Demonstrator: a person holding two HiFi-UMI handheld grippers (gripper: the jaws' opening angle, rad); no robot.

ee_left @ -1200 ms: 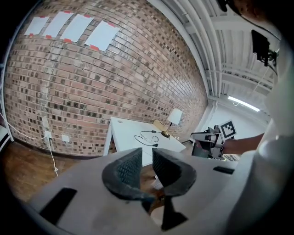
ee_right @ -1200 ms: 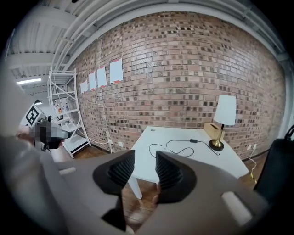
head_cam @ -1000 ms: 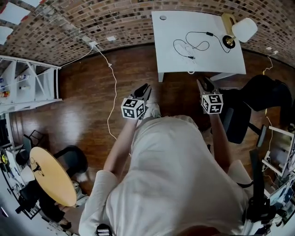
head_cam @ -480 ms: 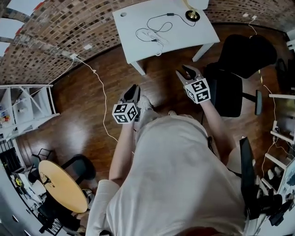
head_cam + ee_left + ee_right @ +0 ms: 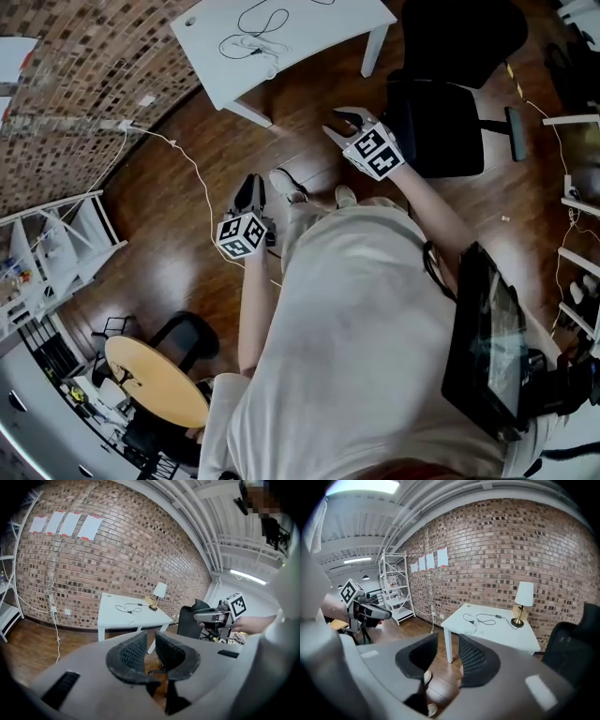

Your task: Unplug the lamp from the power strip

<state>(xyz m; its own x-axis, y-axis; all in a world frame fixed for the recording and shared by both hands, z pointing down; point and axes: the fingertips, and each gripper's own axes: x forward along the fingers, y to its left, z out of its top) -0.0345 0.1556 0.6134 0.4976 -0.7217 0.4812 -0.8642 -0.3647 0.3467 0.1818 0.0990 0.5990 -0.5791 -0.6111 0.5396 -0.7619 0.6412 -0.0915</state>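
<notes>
The white table (image 5: 309, 28) stands by the brick wall, a few steps ahead of me, with a looped black cable (image 5: 251, 23) on it. In the right gripper view the lamp (image 5: 523, 598), white shade on a brass base, stands at the table's (image 5: 506, 634) far right corner, and the cable (image 5: 483, 618) runs from it to a white plug cluster (image 5: 476, 628). The left gripper view shows the lamp (image 5: 159, 592) and cable (image 5: 129, 607) too. My left gripper (image 5: 251, 187) and right gripper (image 5: 339, 124) are both open, hold nothing, and hover over the wooden floor well short of the table.
A black office chair (image 5: 441, 94) stands right of the table, close to my right gripper. A white cord (image 5: 202, 187) trails across the floor from a wall socket. White shelving (image 5: 56, 253) and a round wooden table (image 5: 155, 380) lie to the left.
The head view has swung: the table has slid to its upper left and the lamp has left it. Both grippers have travelled across the floor, the right one now beside the chair.
</notes>
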